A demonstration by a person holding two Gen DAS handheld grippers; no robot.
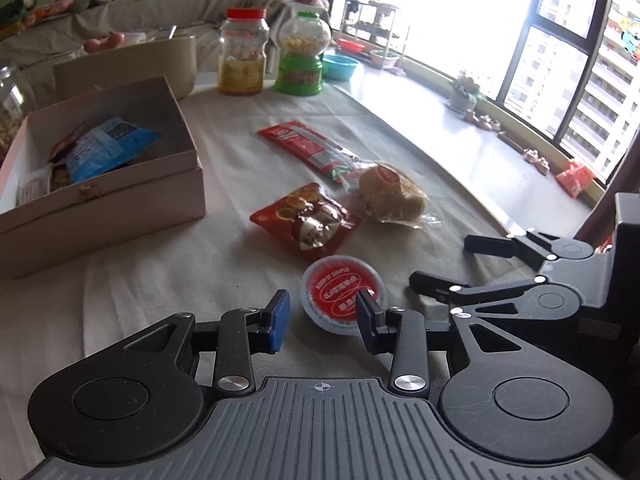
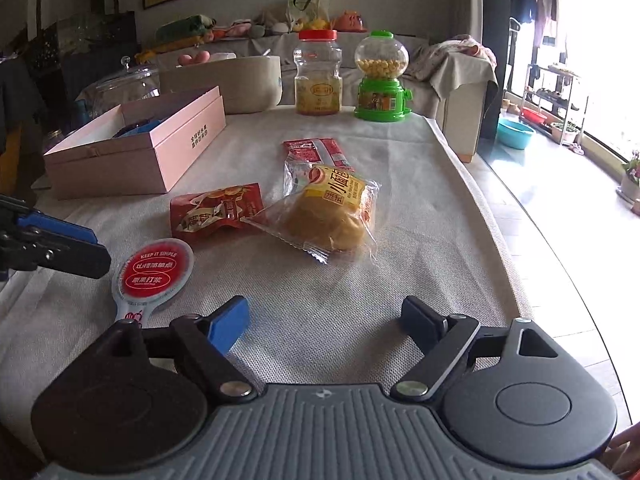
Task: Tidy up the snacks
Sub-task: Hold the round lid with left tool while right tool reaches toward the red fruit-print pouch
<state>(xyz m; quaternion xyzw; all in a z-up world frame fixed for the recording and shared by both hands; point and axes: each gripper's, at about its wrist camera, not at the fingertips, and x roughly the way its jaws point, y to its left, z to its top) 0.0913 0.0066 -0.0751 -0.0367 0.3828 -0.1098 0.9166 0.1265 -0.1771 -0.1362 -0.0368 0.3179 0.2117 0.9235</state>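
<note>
The left claw [image 1: 323, 320] is hanging with its jaws apart and empty, low in the frame, just before the round red cup [image 1: 343, 294] on the desk [image 1: 140, 280]. The right claw [image 2: 326, 326] is gaping wide over bare cloth. The bread bag [image 2: 332, 216] and red packet [image 2: 216, 210] are lying mid-frame; the pink box [image 2: 132, 152] is sitting upper left.
</note>
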